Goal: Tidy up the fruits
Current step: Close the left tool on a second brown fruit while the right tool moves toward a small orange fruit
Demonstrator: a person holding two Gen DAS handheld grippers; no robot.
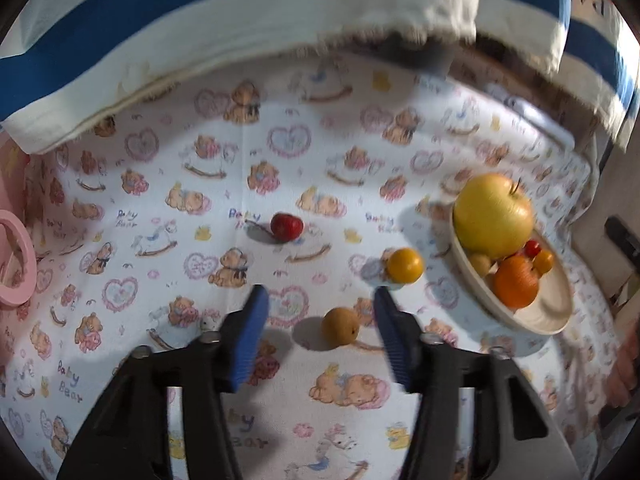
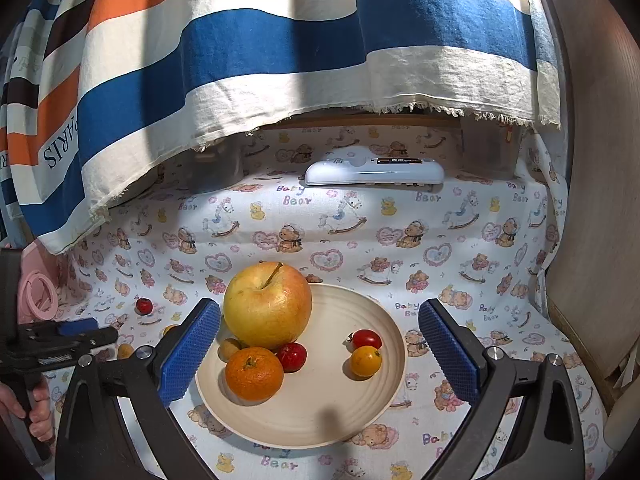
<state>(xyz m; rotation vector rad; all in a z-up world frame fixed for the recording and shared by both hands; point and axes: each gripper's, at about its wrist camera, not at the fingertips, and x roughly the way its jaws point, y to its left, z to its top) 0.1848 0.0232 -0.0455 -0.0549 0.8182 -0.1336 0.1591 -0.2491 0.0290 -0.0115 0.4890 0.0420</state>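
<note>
Straddling small brown fruit, left gripper released; right gripper released above plate rim.

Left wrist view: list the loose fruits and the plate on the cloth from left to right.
Red cherry tomato → brownish-yellow small fruit → yellow cherry tomato → plate holding the big apple and orange.

Apple and orange on plate, remote perhaps behind
</note>
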